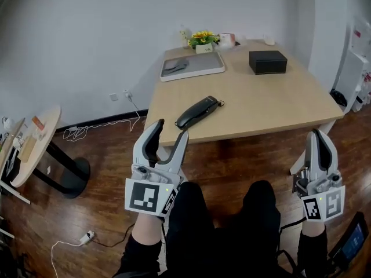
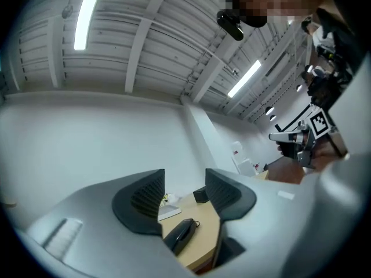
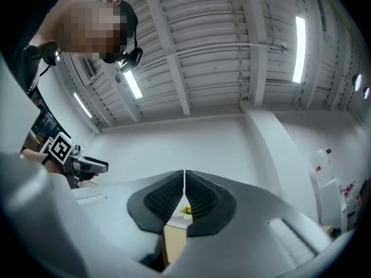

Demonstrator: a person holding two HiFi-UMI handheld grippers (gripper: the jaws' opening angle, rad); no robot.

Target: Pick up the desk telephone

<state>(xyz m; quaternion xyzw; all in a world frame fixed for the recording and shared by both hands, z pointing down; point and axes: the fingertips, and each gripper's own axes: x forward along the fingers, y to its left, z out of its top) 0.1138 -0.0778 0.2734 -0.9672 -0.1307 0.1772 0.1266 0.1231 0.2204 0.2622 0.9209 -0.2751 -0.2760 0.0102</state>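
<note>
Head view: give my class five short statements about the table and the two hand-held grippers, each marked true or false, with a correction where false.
1. The desk telephone lies on the table, near its front edge. True.
2. The left hand-held gripper is clamped on the telephone. False: it is short of the table, with its jaws apart and nothing between them.
3. The right hand-held gripper has its jaws together. True.
4. The black box stands on the floor. False: it stands on the table, toward the far right.
5. The flowers stand at the table's far edge. True.
</note>
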